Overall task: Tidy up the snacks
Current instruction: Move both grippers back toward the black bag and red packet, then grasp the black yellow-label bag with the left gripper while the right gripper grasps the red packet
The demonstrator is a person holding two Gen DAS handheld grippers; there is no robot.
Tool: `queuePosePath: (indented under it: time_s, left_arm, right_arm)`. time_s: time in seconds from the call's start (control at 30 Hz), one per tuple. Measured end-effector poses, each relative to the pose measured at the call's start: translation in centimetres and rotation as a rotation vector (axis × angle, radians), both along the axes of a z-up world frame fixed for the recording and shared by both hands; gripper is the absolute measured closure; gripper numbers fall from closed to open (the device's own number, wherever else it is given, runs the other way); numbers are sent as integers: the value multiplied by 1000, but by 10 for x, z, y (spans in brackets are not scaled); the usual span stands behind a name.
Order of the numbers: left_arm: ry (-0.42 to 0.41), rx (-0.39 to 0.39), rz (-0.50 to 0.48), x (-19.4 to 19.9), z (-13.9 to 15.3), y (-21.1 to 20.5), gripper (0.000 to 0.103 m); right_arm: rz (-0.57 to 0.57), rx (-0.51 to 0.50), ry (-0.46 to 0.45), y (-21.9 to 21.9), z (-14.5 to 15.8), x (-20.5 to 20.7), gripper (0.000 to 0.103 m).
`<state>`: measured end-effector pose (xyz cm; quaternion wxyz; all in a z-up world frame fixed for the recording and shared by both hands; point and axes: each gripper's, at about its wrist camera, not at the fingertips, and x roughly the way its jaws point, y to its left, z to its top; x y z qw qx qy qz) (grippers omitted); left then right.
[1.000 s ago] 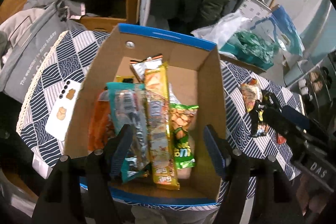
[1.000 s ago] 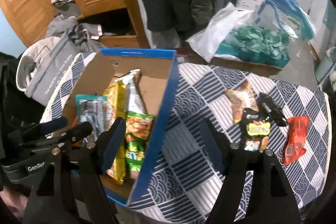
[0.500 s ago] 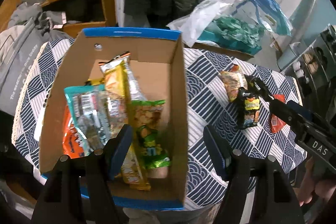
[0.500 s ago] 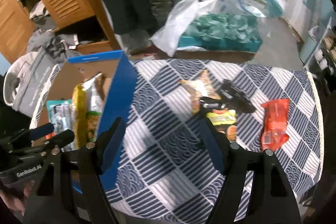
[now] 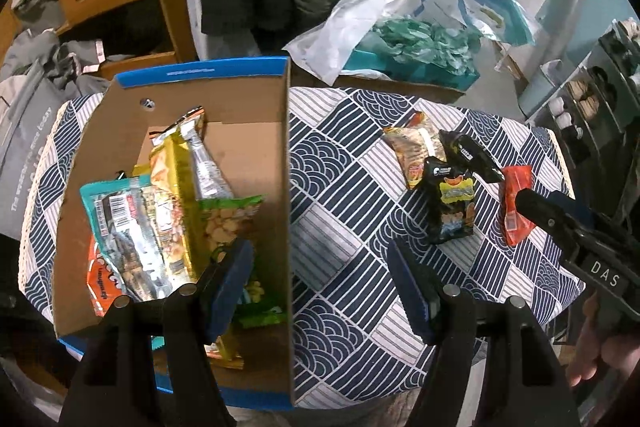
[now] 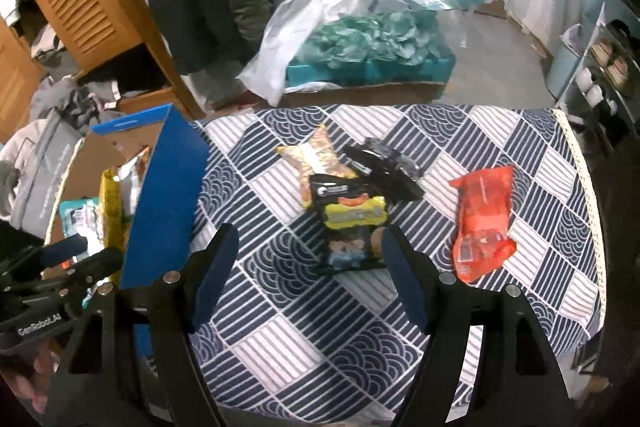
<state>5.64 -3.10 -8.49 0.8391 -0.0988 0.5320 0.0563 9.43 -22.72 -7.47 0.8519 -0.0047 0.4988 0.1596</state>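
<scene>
Four snack packets lie loose on the patterned tablecloth to the right of the cardboard box, which already holds a stack of packets: a tan packet farthest, a black wrapper overlapping it, a black-and-yellow packet nearest, and a red packet well apart at the right. Both tools stand with jaws apart and nothing between them; the right gripper hangs above the black-and-yellow packet, the left gripper straddles the box's right wall. The likely trouble lies in the overlap: closing on the black-and-yellow packet could drag the two packets touching it, or a slick foil edge could slip from the pads. The box wall, just beside the left gripper's near finger, could also be knocked. Compared with a second earlier, both views have swung rightward, from the box's interior to the tablecloth, and the loose packets now sit nearer the right gripper's fingers.
</scene>
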Motion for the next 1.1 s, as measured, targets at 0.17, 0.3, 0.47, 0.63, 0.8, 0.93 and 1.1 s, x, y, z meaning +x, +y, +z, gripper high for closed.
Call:
queuePosePath:
  time_s: [0.17, 0.3, 0.47, 0.63, 0.8, 0.93, 1.1]
  left_arm:
    - [-1, 41, -19, 4, -1, -14, 32]
    - [7, 48, -31, 9, -3, -22, 32]
    - [13, 66, -47, 14, -8, -35, 32]
    - [46, 63, -46, 20, -21, -46, 32]
    - [75, 46, -53, 31, -26, -63, 32]
    - [81, 68, -75, 44, -28, -79, 24]
    - [108, 85, -83, 61, -37, -89, 24]
  right_arm:
    - [-13, -10, 7, -13, -7, 3, 29]
    - [-33, -17, 19, -25, -12, 5, 29]
    - [-51, -32, 30, -38, -18, 8, 29]
    - [-74, -65, 51, -52, -30, 13, 29]
    - [-91, -94, 79, -67, -44, 22, 29]
    - [-96, -109, 100, -80, -50, 33, 29]
    - [-118, -74, 147, -100, -59, 51, 29]
